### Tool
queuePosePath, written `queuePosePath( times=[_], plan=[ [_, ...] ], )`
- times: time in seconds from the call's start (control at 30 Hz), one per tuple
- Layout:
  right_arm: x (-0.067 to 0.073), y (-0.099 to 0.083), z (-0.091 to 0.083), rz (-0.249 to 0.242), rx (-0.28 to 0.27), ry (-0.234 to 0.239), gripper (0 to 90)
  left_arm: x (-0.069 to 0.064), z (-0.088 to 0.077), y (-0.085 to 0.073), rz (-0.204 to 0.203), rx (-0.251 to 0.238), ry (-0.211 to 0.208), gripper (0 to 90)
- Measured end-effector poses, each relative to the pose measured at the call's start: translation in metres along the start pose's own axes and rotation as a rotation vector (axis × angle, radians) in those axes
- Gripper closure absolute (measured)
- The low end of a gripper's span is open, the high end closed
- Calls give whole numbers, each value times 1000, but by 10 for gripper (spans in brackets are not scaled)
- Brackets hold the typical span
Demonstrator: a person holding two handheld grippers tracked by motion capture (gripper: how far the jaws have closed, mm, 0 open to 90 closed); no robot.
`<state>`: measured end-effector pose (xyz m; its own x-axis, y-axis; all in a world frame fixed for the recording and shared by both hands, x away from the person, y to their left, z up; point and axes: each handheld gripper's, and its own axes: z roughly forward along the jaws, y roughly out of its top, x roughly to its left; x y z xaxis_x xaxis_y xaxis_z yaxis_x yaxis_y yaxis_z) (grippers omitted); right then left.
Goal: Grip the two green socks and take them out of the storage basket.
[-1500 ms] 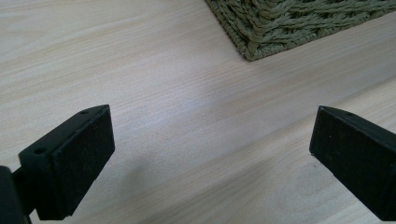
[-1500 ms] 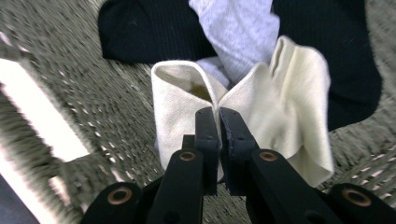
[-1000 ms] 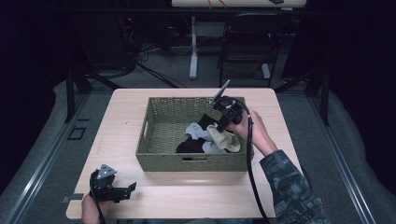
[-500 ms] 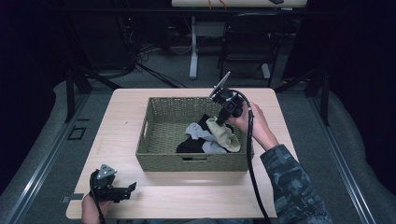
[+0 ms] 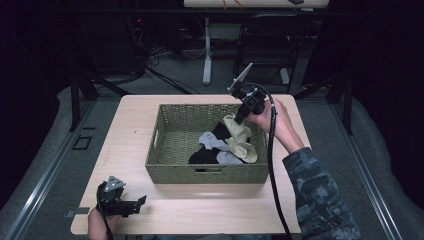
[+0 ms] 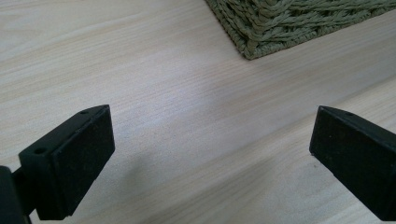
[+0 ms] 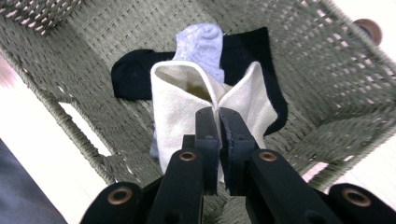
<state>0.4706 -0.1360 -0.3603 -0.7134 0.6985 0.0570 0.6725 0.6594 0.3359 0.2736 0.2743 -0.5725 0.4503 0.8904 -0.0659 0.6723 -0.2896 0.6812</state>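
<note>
1. While the right gripper (image 7: 219, 140) pinches the cream knit sock (image 7: 180, 100) at its cuff, jaws nearly together on the fabric, the sock hangs into the green woven basket (image 5: 172, 172).
2. Sock looks soft, light and floppy, likely to drape and swing; the folded cuff edge seems a good place to hold.
3. Black sock (image 7: 133, 74) and grey sock (image 7: 201, 44) lie beneath and could snag.
4. Left gripper (image 6: 205, 154) is wide open, empty, above the pale wooden table (image 6: 187, 93).

The high view is looking forward and down over the whole table (image 5: 130, 125), while both gripper views are peering closely at the wicker basket (image 5: 165, 170) it shares.
</note>
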Motion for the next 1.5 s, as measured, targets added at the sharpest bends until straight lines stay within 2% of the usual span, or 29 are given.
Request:
queuePosePath(
  times=[0.4,0.73,1.07,1.33,1.5],
  plan=[
    [-6,6,-22,12,-32,-21,866,0,0,0,1,2,-1,0],
    [-13,3,-37,28,-54,-37,866,0,1,1,2,3,-4,0],
    [-31,-18,-56,76,-77,-71,866,0,1,1,2,0,-3,0],
    [-52,-43,-75,120,-86,-96,866,-1,1,2,2,0,-2,0],
    [-64,-59,-78,157,-88,-117,867,-1,1,2,2,-4,3,0]
  ],
)
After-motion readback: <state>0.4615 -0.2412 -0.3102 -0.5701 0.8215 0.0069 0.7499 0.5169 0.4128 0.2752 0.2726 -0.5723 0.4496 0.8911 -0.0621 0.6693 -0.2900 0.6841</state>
